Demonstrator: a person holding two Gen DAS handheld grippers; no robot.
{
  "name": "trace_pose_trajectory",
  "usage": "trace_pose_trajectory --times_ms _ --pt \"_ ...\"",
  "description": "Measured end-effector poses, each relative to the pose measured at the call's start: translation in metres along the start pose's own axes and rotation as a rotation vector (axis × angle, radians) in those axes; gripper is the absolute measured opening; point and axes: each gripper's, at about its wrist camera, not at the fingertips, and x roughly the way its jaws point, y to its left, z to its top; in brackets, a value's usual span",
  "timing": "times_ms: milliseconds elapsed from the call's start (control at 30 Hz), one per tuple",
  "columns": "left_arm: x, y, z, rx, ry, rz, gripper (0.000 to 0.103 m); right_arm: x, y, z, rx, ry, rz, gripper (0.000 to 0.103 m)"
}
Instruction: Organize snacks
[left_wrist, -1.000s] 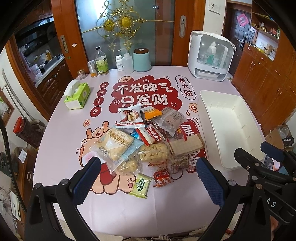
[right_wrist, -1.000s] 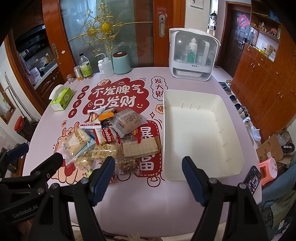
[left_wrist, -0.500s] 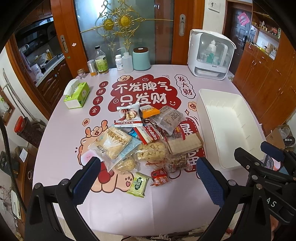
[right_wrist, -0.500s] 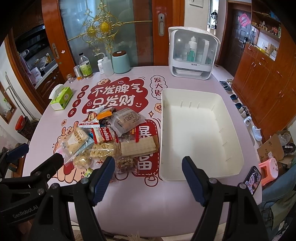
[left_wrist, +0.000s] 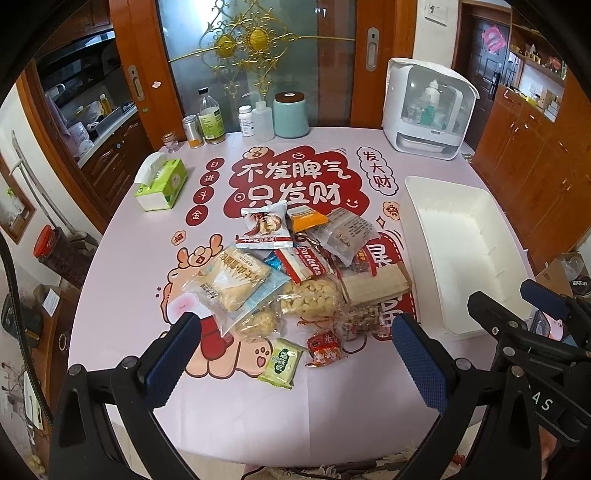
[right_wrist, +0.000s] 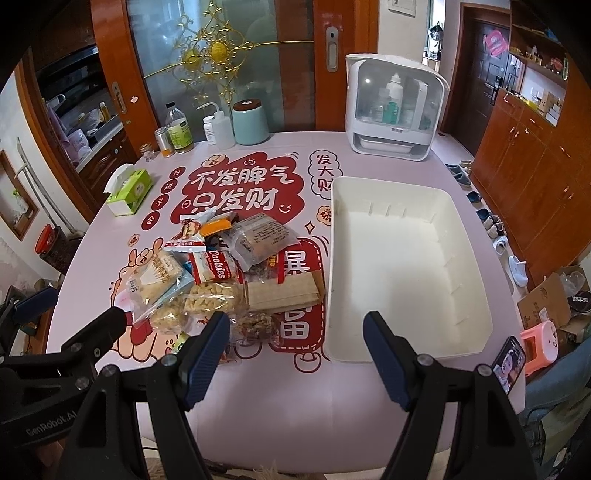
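So both grippers are just hanging over the near edge of the pink table (left_wrist: 122, 236), nothing in either one. The left gripper (left_wrist: 295, 354) has its blue pads spread wide, and the snack pile (left_wrist: 295, 273) sits right beyond the gap between them; a small green packet (left_wrist: 281, 363) and a red one (left_wrist: 325, 349) lie at the pile's near edge, closest to the fingertips. The right gripper (right_wrist: 293, 354) is spread wide too, empty. Its left finger (right_wrist: 203, 354) covers the pile's near corner, its right finger (right_wrist: 388, 358) overlaps the near rim of the white bin (right_wrist: 406, 266). That bin sits just right of the pile, empty. A green tissue box (left_wrist: 162, 184) is well left of the pile, toward the far side.
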Motion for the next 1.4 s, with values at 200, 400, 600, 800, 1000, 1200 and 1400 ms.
trace_pose_trajectory --times_ms 200,400,600,800,1000,1200,1400 --pt "-0.003 0.01 0.003 -0.015 0.019 0.024 0.102 0.004 0.01 0.002 -0.01 0.016 0.027 0.076" --pt "0.0 0.026 0.002 -0.026 0.04 0.04 0.102 0.01 0.022 0.003 -0.016 0.032 0.048 0.076" --pt "0.013 0.058 0.015 -0.049 0.05 0.031 0.102 0.02 0.04 0.008 0.006 0.042 0.038 0.076" --pt "0.037 0.108 0.028 -0.051 0.089 0.047 0.102 0.046 0.054 0.015 0.091 0.109 0.031 0.076" --pt "0.084 0.146 0.029 0.012 0.171 0.061 0.102 0.079 0.071 0.012 0.148 0.19 0.02 0.076" --pt "0.142 0.161 0.031 0.086 0.263 -0.059 0.102 0.12 0.082 0.005 0.215 0.255 0.026 0.076" --pt "0.199 0.151 0.039 0.166 0.342 -0.206 0.102 0.169 0.081 0.001 0.259 0.294 0.005 0.076"
